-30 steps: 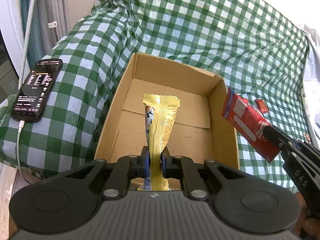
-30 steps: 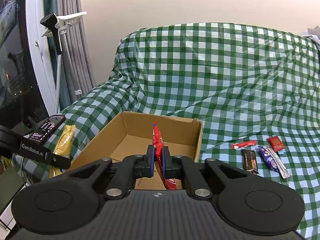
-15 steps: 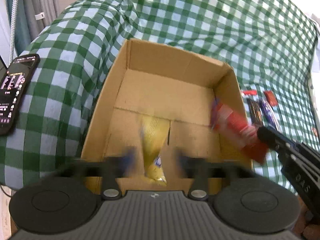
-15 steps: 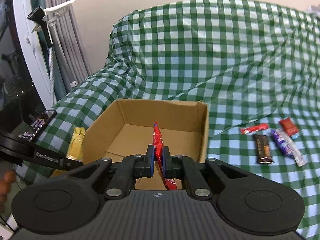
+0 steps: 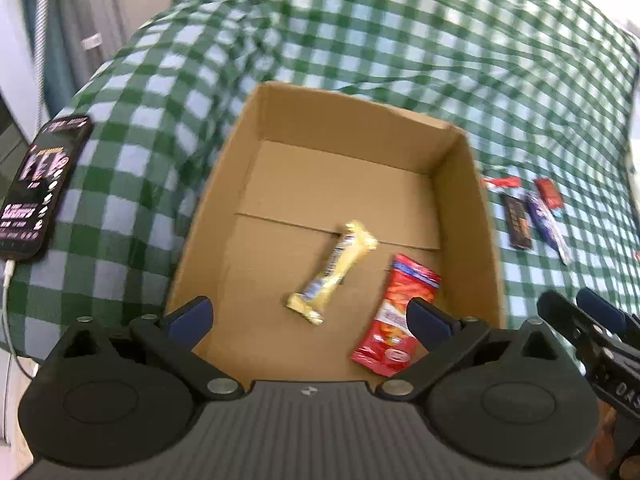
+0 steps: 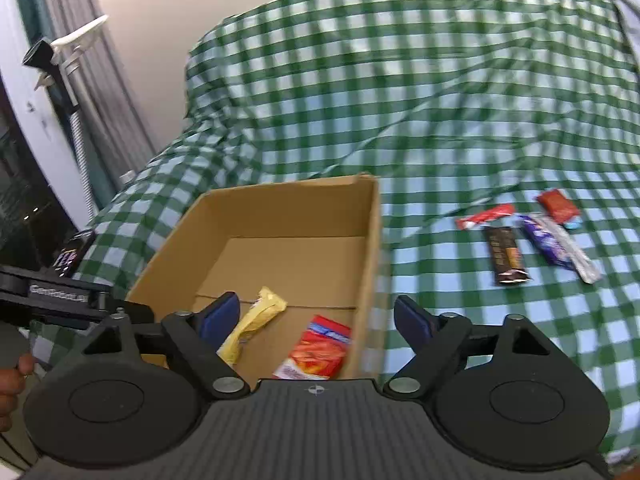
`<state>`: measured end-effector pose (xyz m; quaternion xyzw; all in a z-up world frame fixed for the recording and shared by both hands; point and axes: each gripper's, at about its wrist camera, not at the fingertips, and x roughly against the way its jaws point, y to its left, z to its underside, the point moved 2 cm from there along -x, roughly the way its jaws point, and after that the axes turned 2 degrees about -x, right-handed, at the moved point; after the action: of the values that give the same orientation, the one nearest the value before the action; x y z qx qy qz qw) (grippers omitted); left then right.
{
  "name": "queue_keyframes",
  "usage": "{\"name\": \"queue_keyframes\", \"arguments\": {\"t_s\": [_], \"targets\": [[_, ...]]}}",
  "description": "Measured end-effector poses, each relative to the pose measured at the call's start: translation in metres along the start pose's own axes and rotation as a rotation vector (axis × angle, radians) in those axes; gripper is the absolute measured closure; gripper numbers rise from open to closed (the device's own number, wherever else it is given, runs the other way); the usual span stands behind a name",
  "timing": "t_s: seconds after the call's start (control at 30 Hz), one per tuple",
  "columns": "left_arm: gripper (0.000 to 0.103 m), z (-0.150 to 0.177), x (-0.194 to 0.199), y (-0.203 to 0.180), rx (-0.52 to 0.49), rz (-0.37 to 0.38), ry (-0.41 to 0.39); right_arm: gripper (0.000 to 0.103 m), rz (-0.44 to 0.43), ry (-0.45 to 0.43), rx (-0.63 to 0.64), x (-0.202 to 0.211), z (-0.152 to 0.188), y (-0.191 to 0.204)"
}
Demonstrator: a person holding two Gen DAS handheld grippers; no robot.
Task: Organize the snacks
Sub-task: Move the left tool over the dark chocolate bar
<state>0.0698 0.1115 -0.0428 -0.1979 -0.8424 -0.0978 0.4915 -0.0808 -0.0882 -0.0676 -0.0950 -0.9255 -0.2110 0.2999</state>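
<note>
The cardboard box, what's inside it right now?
Inside the cardboard box lie two snacks: a yellow bar and a red packet. The corner nearest the camera is hidden behind the left gripper.

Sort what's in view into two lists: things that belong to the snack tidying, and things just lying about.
Part of the job:
- cardboard box
- yellow snack bar, in the box
- red snack packet, in the box
- loose snacks on the checked cloth, right of the box

Just lying about:
- phone with its charging cable
- checked cloth
- curtain
</note>
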Motion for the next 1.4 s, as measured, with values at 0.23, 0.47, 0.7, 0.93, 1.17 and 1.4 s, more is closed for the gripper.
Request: {"name": "queue_keyframes", "arguments": {"t_s": [0.23, 0.47, 0.7, 0.93, 1.17, 1.4], "targets": [[0.000, -0.010, 0.003, -0.079, -0.139, 0.076, -0.024, 0.007, 0.106, -0.072, -0.050, 0.034, -0.003, -0.049], [0.000, -0.032, -0.045, -0.203, -0.275, 0.155, -0.018, 0.001, 0.339, -0.172, -0.131, 0.056, -0.011, -0.150], [0.000, -0.057, -0.161, -0.293, -0.342, 0.137, 0.065, 0.001, 0.595, -0.122, -0.246, 0.006, -0.009, -0.279], [0.000, -0.050, -0.260, -0.329, -0.394, 0.112, 0.129, 0.001, 0.699, -0.104, -0.381, -0.055, 0.001, -0.375], [0.000, -0.060, -0.306, -0.331, -0.384, 0.104, 0.046, 0.001, 0.676, -0.151, -0.230, -0.125, -0.001, -0.403], [0.000, -0.044, -0.311, -0.323, -0.430, 0.188, -0.205, 0.000, 0.704, -0.112, -0.204, -0.149, 0.000, -0.402]]}}
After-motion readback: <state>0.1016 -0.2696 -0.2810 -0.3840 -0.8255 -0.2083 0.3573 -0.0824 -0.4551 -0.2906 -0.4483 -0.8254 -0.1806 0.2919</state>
